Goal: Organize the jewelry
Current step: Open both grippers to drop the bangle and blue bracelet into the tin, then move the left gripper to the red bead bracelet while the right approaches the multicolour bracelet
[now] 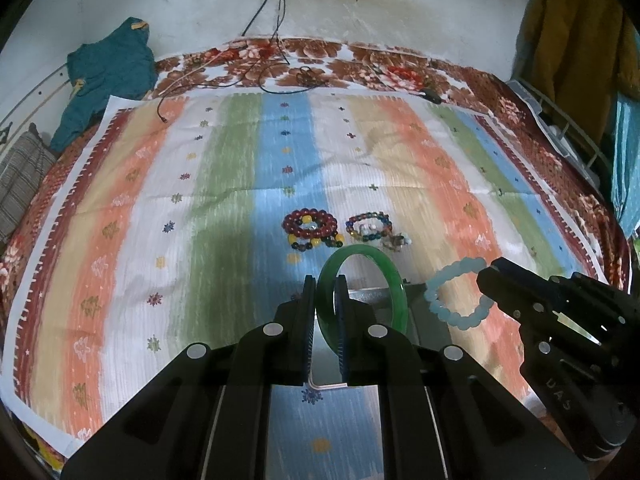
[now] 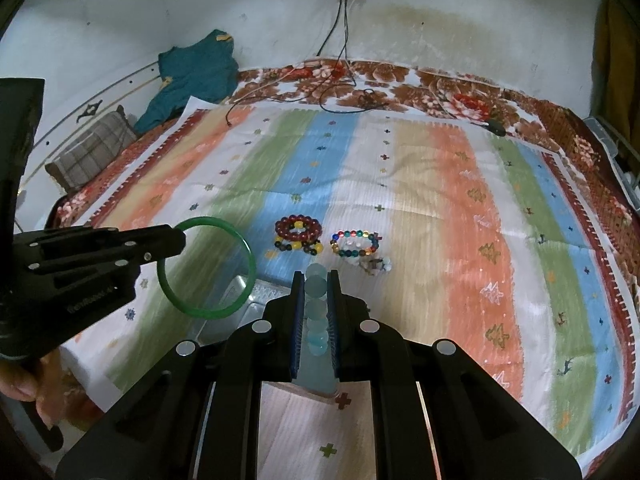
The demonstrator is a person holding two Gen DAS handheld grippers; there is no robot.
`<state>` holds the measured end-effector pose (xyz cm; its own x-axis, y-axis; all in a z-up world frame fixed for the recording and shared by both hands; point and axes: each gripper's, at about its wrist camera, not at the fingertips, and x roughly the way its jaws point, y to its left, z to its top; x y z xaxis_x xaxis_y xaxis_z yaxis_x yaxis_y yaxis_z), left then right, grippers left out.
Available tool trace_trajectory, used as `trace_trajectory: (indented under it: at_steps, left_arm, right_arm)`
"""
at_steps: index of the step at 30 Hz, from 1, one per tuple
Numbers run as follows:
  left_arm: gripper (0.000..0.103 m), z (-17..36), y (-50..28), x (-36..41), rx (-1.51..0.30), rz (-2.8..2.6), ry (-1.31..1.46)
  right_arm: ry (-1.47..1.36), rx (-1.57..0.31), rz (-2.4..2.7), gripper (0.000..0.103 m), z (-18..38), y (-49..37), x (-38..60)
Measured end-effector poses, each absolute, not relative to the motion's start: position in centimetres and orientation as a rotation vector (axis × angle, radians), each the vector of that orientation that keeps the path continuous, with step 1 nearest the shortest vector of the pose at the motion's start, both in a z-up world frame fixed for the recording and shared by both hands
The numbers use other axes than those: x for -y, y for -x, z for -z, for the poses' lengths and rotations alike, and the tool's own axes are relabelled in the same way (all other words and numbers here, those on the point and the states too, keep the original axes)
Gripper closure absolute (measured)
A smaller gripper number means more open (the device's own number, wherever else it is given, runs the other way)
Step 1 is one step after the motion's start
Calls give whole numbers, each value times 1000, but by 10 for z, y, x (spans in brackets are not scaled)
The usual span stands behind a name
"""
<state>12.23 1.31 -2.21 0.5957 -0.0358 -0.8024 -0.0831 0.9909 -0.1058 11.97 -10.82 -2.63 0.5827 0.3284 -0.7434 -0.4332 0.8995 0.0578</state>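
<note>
My left gripper (image 1: 325,284) is shut on a green jade bangle (image 1: 394,280) and holds it upright above a clear box (image 1: 430,320). It also shows in the right wrist view (image 2: 180,240) with the bangle (image 2: 208,311). My right gripper (image 2: 316,280) is shut on a pale blue bead bracelet (image 2: 316,308), seen in the left wrist view (image 1: 486,272) holding the bracelet (image 1: 440,308). A dark red bead bracelet (image 1: 310,222), a yellow and dark bead bracelet (image 1: 316,243), a multicolour bead bracelet (image 1: 370,226) and a small pale trinket (image 1: 396,242) lie on the striped cloth (image 1: 200,240).
The clear box (image 2: 244,296) sits on the cloth just below both grippers. Black cables (image 1: 276,76) run from a wall socket across the far floral blanket (image 1: 360,60). A teal garment (image 1: 108,72) and a checked cushion (image 1: 20,184) lie at the left.
</note>
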Motion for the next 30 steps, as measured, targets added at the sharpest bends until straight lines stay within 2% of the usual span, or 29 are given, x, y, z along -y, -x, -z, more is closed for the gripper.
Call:
trace_trajectory:
  at_steps: [5, 6, 7, 8, 14, 19, 21, 30]
  left_arm:
    - [92, 25, -121, -11, -965, -2, 156]
    - [84, 25, -122, -11, -965, -8, 155]
    - [70, 25, -122, -12, -964, -19, 151]
    - [66, 24, -122, -15, -957, -36, 149]
    - [61, 24, -124, -35, -948, -102, 195]
    - [56, 27, -129, -44, -957, -110, 223]
    - [55, 30, -133, -47, -965, -117, 227]
    - [53, 39, -153, -49, -989, -140, 193]
  right_arm:
    - [127, -849, -439, 89, 27, -120, 110]
    - [128, -845, -433, 80, 27, -120, 111]
    - [132, -836, -419, 72, 25, -121, 113]
    - [133, -832, -410, 61, 25, -121, 114]
    - [132, -860, -383, 60, 30, -131, 121]
    - [129, -883, -374, 55, 35, -140, 125]
    - [127, -896, -369, 50, 38, -145, 125]
    - [141, -915, -343, 47, 45, -165, 124]
